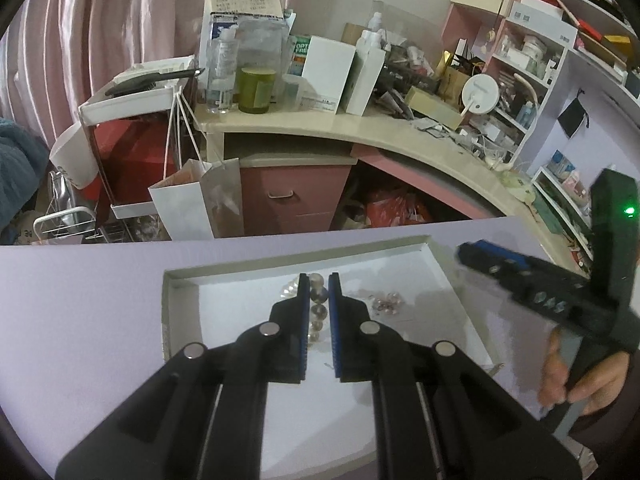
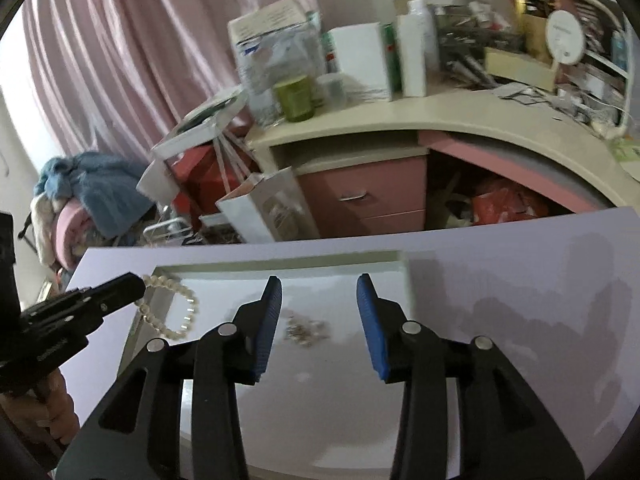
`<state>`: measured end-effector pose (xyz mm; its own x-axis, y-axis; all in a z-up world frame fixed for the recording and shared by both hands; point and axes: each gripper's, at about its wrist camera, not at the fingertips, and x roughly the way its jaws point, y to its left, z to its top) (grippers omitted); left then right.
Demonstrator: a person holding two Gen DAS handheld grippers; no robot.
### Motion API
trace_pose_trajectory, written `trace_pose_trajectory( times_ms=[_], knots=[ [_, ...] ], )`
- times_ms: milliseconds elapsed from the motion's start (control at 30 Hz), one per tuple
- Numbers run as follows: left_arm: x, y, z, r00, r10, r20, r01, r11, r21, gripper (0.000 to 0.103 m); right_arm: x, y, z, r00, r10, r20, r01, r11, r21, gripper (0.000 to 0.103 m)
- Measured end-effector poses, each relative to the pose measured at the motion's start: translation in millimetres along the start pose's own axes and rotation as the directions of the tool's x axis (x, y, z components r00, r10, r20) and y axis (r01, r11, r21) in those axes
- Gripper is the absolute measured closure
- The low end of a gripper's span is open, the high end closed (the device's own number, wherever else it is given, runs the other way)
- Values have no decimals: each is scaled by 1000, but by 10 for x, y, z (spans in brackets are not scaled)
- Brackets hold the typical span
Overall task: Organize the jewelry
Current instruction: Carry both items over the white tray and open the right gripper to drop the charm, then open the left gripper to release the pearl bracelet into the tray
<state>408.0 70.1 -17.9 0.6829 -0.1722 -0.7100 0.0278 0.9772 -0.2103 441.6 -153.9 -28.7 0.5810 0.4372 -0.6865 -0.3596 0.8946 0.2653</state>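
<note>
The left gripper has its jaws narrowed on the white pearl-bead bracelet over the shallow white tray, the right gripper gapes wide above a small pinkish jewelry cluster (sorting apparently barely begun).

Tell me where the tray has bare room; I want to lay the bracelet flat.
The shallow white tray is bare along its near side and right of the small silvery jewelry pile. Its left edge is crowded: the left gripper holds the white pearl bracelet there. The lilac tabletop right of the tray is also bare.
</note>
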Motion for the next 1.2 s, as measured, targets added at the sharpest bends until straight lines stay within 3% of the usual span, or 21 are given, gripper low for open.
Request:
trace_pose_trajectory(
  times_ms=[233,267,300,367,533,633,733,967,1200],
  knots=[
    [175,5,9,1000,24,-15,-24,1000,4,92,-66,-151,-105,1000,-23,-3,23,999,29,62],
    [182,19,11,999,37,-18,-37,999,-1,88,-83,-150,-116,1000,-25,1,25,999,29,62],
    [164,42,6,999,42,-17,-42,999,-12,74,-127,-149,-135,1000,-27,8,26,999,30,62],
    [70,71,-10,999,49,3,-49,998,-33,60,-235,-133,-180,999,-29,28,28,999,27,62],
    [-354,151,-151,996,66,57,-62,996,-72,57,-595,-47,-373,997,-32,72,32,999,1,62],
    [-716,182,-365,990,105,94,-97,991,-87,49,-856,15,-523,994,-36,99,38,999,-20,60],
    [-1027,206,-596,986,125,112,-113,988,-109,45,-1116,59,-698,990,-44,135,48,999,-25,50],
    [-1589,185,-1123,974,174,144,-158,980,-119,31,-1470,31,-1165,987,-70,142,69,998,11,49],
    [-1900,169,-1760,967,219,130,-195,966,-171,21,-1539,-47,-1690,990,-119,82,115,992,47,49]
  ],
)
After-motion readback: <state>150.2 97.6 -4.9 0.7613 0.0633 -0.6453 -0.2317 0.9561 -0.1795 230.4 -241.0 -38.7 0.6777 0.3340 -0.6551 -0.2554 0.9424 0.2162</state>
